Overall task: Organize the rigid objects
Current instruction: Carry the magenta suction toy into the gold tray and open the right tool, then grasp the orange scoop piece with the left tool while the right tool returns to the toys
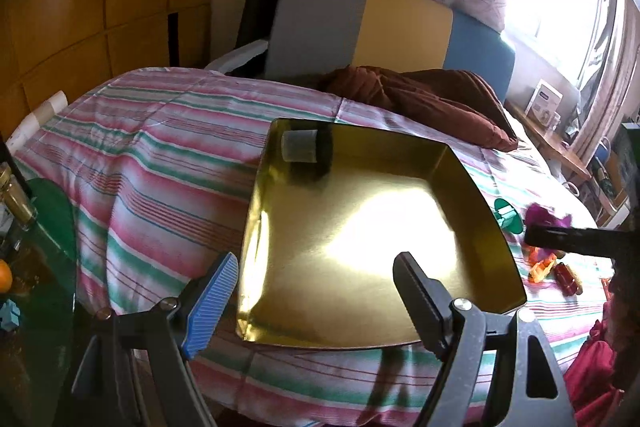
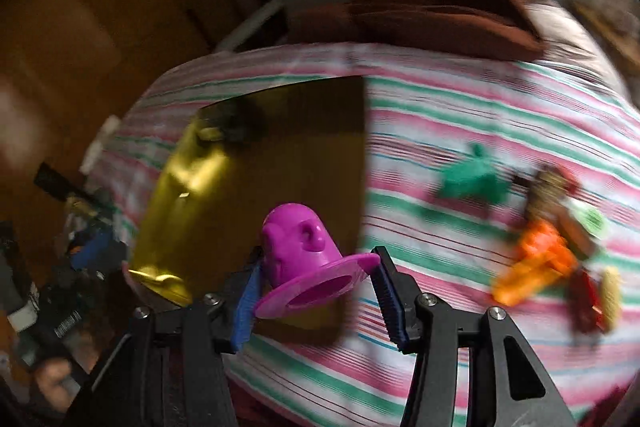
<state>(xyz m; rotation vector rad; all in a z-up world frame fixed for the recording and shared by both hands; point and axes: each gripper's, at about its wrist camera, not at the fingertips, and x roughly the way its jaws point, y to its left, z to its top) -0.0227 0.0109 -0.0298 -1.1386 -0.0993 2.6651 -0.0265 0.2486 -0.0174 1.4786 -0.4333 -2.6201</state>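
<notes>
A shiny gold tray (image 1: 472, 179) lies on the striped bedspread; it also shows in the right wrist view (image 2: 168, 211). A small grey cup-like piece (image 1: 299, 146) lies in its far left corner. My left gripper (image 1: 312, 291) is open and empty over the tray's near edge. My right gripper (image 2: 316, 287) is shut on a purple toy (image 2: 304, 255) with a wide flange, held above the bed at the tray's right side. A green toy (image 2: 472, 179), an orange toy (image 2: 536, 267) and red pieces (image 2: 584, 299) lie on the bed to the right.
A brown pillow (image 1: 432, 99) lies behind the tray, before a grey, yellow and blue headboard (image 1: 400, 23). A green side table (image 1: 48, 211) with a bottle and an orange stands left of the bed. A shelf with cups (image 1: 552, 131) runs under the window.
</notes>
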